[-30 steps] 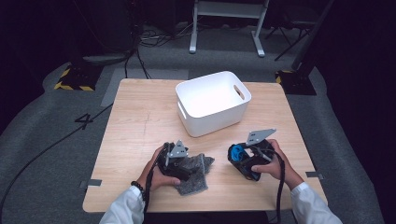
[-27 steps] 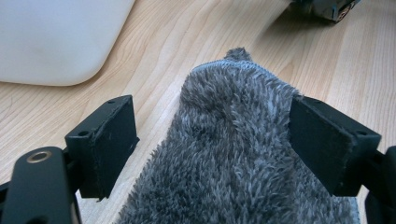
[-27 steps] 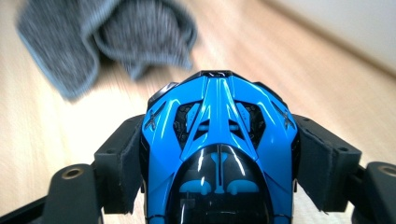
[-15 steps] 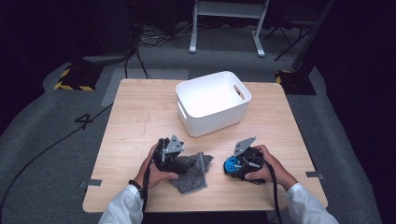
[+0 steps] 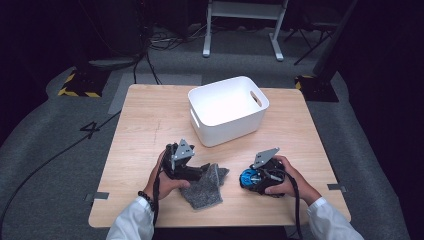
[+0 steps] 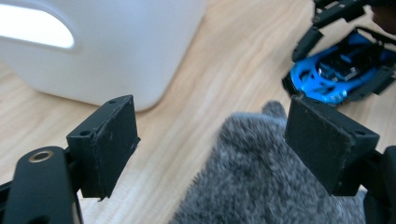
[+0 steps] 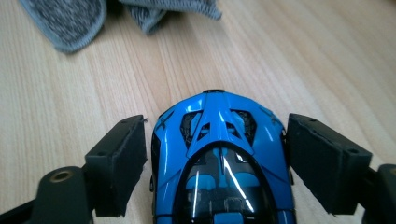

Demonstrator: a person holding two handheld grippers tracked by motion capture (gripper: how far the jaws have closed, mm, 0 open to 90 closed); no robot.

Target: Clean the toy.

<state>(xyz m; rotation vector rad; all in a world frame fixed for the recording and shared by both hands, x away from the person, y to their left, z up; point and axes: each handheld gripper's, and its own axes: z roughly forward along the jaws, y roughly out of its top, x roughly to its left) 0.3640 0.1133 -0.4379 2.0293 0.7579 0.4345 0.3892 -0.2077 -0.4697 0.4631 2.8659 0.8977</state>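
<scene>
Near the bottom edge, the right gripper, jaws just opening and apart beside the blue toy car, risks letting it roll off the table.

The right gripper is sitting lower and nearer the grey cloth than a second ago. Its jaws have just been opening, and the blue toy car is lying between them, unpressed.
</scene>
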